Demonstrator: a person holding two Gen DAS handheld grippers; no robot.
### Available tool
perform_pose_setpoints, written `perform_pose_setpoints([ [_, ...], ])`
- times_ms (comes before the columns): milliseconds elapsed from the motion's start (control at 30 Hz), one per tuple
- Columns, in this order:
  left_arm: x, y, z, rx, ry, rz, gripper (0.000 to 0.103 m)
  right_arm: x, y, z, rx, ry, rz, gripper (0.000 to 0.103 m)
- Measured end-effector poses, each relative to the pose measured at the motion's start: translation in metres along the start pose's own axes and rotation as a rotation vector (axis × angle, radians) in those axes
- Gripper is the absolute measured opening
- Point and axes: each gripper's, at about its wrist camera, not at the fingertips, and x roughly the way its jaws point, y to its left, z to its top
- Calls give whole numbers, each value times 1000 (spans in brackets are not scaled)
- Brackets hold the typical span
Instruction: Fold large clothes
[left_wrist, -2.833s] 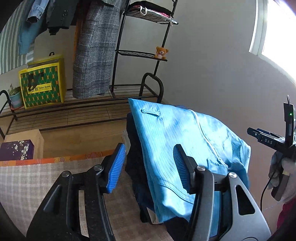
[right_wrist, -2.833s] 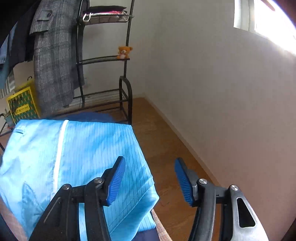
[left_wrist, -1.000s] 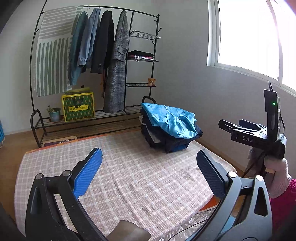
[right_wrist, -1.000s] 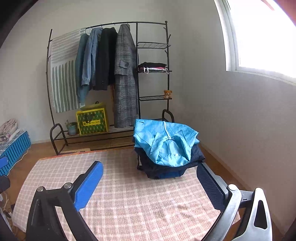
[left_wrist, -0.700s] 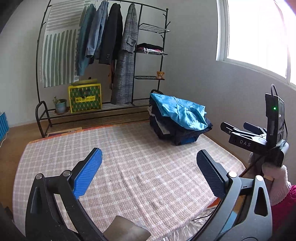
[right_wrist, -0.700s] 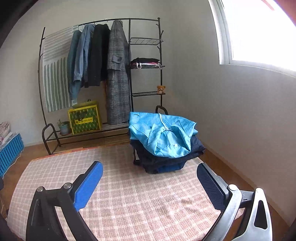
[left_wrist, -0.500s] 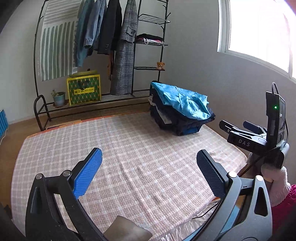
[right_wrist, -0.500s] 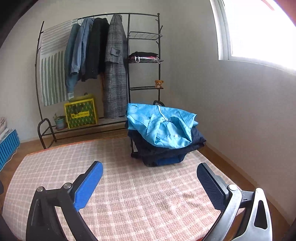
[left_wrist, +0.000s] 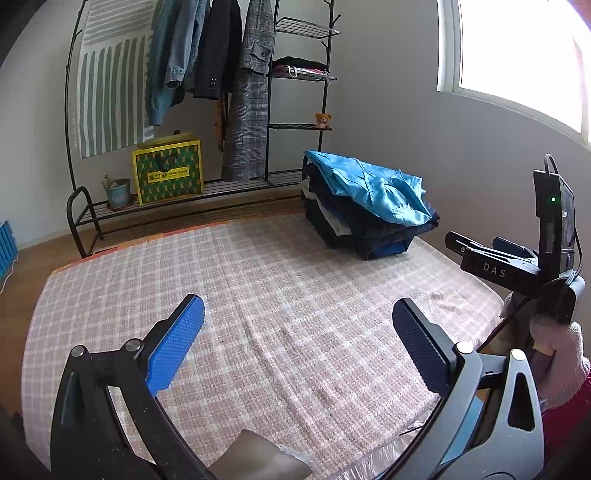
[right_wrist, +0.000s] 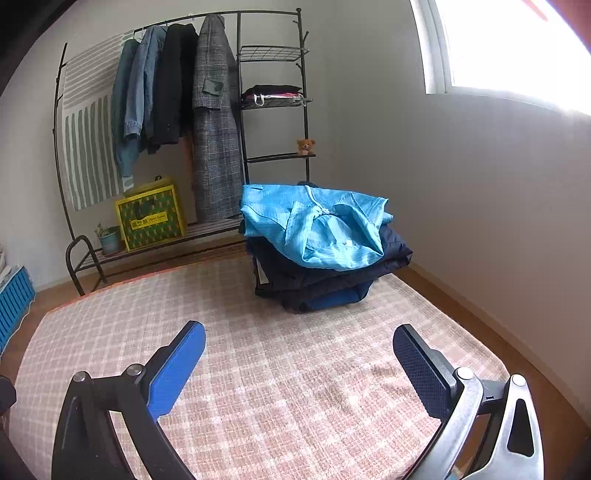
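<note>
Probably a bedroom; clothes rack (right_wrist: 207, 122), checked bedcover (right_wrist: 258, 369).

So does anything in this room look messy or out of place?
Only slightly. The blue shirt on top of the clothes stack is rumpled and lies skewed, with its front edge drooping over the dark layers below. The checked cloth it sits on lies fairly flat. Both grippers, left and right, are open and hold nothing.

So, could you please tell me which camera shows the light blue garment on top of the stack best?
The right wrist view: the light blue garment faces it, larger and nearer centre. The left wrist view shows it smaller, from the side.
</note>
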Motion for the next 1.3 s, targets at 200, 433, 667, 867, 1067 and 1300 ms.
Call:
perform_pose_setpoints([
  [200,-1,6,-4,-2,-1,10,103,6,8,1,-9,1,1,103],
  [433,-6,10,-4,12,-17,20,103,10,10,2,8,8,5,103],
  [667,-8,11,-4,16,-19,22,103,10,10,1,15,8,2,103],
  [867,-8,10,-4,16,-19,24,103,10,11,1,13,9,1,103],
  [1067,-7,8,-5,14,-19,26,103,11,10,1,16,12,1,103],
  [1300,-8,9,-5,18,-21,25,103,10,7,-1,30,14,2,103],
])
